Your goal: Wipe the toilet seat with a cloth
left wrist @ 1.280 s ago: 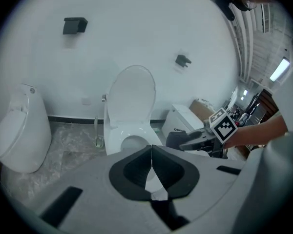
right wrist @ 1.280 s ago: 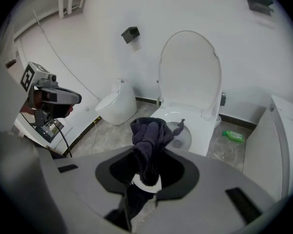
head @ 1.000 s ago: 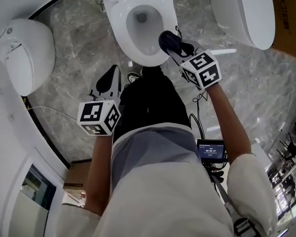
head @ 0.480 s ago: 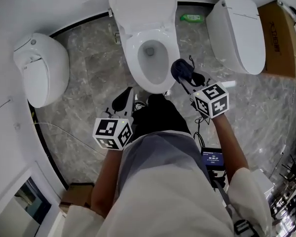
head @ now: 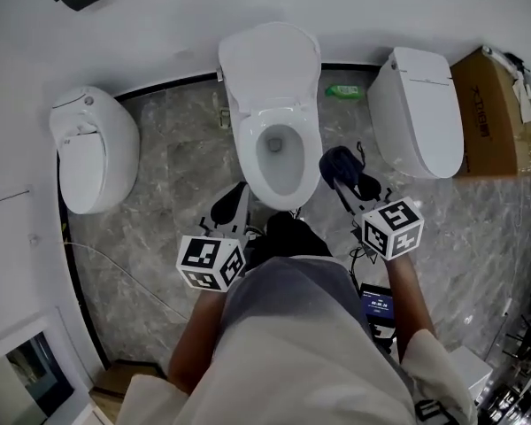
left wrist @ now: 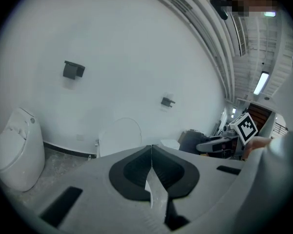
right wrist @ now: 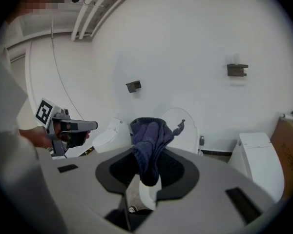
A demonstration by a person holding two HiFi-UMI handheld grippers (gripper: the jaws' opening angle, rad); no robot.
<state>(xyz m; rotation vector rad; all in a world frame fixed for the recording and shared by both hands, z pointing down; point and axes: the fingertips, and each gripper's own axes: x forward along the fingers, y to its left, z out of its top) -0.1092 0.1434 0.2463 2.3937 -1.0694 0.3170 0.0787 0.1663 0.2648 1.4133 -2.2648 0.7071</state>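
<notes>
Green item [head: 342, 90] beside toilet [head: 274, 113] too small to identify

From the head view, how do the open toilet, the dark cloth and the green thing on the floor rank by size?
1. open toilet
2. dark cloth, nearer the camera, so perhaps overstated
3. green thing

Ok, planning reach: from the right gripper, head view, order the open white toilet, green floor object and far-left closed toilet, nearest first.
1. Open white toilet, just left of the right gripper.
2. Small green object, by the wall beyond.
3. Closed white toilet, far left.
</notes>
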